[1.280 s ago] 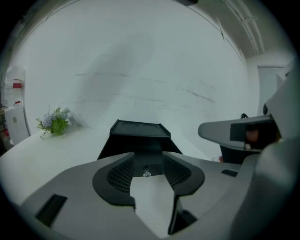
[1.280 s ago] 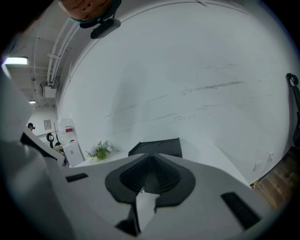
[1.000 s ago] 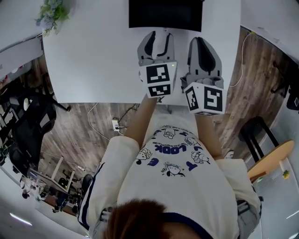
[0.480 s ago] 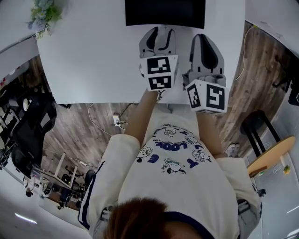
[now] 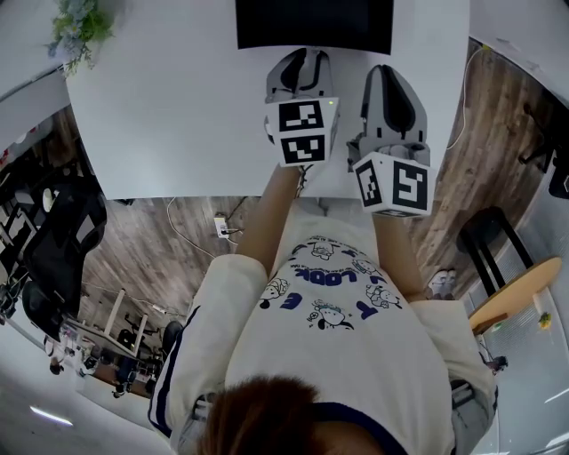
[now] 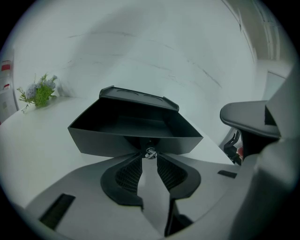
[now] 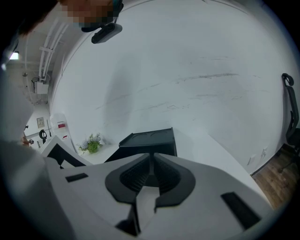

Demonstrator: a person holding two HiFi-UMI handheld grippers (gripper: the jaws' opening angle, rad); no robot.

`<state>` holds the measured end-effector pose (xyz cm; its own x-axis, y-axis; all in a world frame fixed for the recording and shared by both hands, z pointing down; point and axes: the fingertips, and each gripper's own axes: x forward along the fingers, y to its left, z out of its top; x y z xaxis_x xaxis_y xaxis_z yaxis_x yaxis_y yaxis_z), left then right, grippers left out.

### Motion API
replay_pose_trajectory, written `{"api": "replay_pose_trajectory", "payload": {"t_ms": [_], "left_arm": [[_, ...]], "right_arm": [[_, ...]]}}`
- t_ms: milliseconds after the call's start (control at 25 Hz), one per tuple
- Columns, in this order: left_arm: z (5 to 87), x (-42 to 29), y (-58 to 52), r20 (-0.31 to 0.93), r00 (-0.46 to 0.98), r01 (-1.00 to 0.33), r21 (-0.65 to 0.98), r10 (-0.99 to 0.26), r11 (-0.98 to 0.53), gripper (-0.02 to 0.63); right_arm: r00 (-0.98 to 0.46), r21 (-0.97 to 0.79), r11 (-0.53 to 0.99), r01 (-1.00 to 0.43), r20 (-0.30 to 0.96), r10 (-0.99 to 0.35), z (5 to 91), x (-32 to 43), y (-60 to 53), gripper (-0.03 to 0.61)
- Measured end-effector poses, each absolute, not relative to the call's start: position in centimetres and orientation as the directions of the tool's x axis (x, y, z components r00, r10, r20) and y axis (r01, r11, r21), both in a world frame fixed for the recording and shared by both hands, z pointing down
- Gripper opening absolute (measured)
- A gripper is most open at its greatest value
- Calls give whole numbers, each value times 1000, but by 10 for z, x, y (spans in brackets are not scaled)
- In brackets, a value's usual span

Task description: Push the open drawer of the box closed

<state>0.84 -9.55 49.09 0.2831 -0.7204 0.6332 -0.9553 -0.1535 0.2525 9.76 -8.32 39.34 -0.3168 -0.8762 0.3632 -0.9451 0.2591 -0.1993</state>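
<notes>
Here we are at the white worktop, and the black box sits at its far edge, dead ahead of me, its long side running left to right across my view. Its drawer stands pulled out and opens towards me: from my left hand-held gripper I look straight at the front wall, wide and low, its long axis also lying crosswise, with the empty dark tray showing behind it and the box's top just above. The little shiny knob sits mid-front, right at the tips of my left jaws. Those jaws have just been closing and now stand partly apart, a narrow wedge of gap between them; the knob is at the very tips, and whether they touch it I cannot tell. My right hand-held gripper hangs just beside the left one, over the near part of the worktop, jaws drawn together with only a thin dark seam between them and nothing in them; it sees the box at an angle, one corner towards it. A small green plant stands off at the far left corner, well apart from the box.
</notes>
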Motion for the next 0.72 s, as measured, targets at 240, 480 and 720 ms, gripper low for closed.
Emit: {"api": "replay_pose_trajectory", "payload": {"t_ms": [240,480,720], "left_arm": [[492,12,-97,636,295,-953,254,-713,-168,81],[492,11,-97,641,296,-952,256,-708,-167,78],[490,10,-100,642,291,-953,258,-710,-157,78]], "right_arm": [[-308,-204,248,-947,365,-878,393,99,-86,44],[-302,-206,240,-949,365,-881,391,102,-90,44],[-297,-210,233,-950,363,-883,390,104,-94,44]]}}
